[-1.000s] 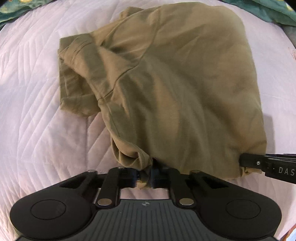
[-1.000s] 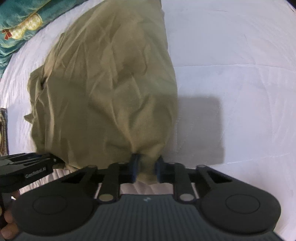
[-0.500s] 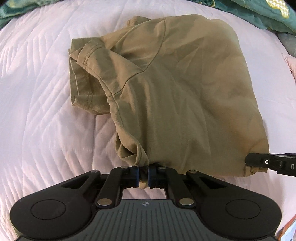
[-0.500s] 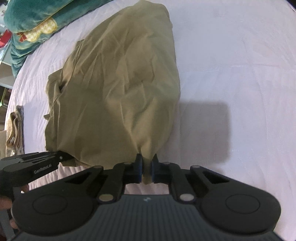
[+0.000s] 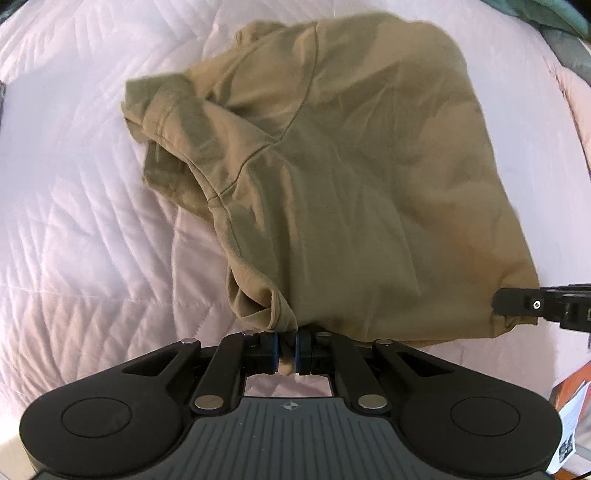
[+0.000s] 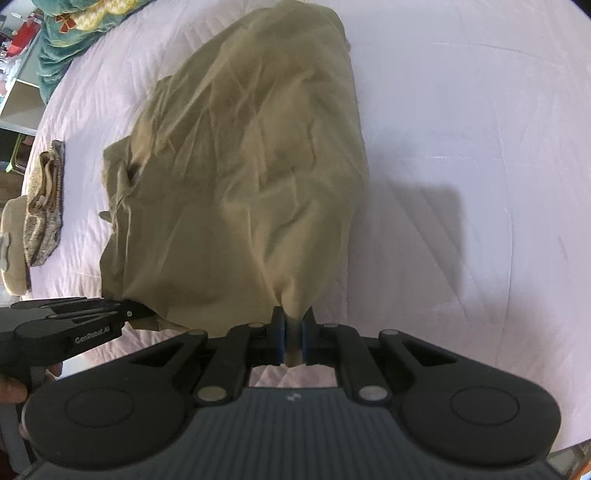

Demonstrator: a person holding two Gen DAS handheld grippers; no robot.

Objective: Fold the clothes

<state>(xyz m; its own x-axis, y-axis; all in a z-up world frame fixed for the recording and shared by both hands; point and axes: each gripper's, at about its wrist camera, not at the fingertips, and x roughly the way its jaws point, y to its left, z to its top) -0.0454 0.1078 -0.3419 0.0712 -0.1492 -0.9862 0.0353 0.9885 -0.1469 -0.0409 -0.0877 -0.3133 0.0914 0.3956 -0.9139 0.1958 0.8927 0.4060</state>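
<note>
An olive-tan T-shirt (image 5: 351,177) lies bunched on a pale pink quilted bed (image 5: 74,221), with a sleeve folded over at its left. My left gripper (image 5: 286,350) is shut on the shirt's near edge, cloth pinched between its blue pads. In the right wrist view the same T-shirt (image 6: 251,177) stretches away from me, and my right gripper (image 6: 293,339) is shut on another part of its near edge. Both held parts are raised off the bed. The right gripper's tip (image 5: 524,306) shows at the left view's right edge, and the left gripper's tip (image 6: 122,314) at the right view's left.
A patterned folded garment (image 6: 44,206) and a beige cloth (image 6: 13,251) lie at the bed's left edge. Teal patterned bedding (image 6: 74,22) is heaped at the far left, with shelves behind. An orange box (image 5: 569,398) sits beside the bed. A hand (image 6: 11,391) grips the left tool.
Both grippers have closed tighter on the shirt's edge and risen, pulling it toward me. The shirt has slid over the quilt, and the sleeve has rolled further over.
</note>
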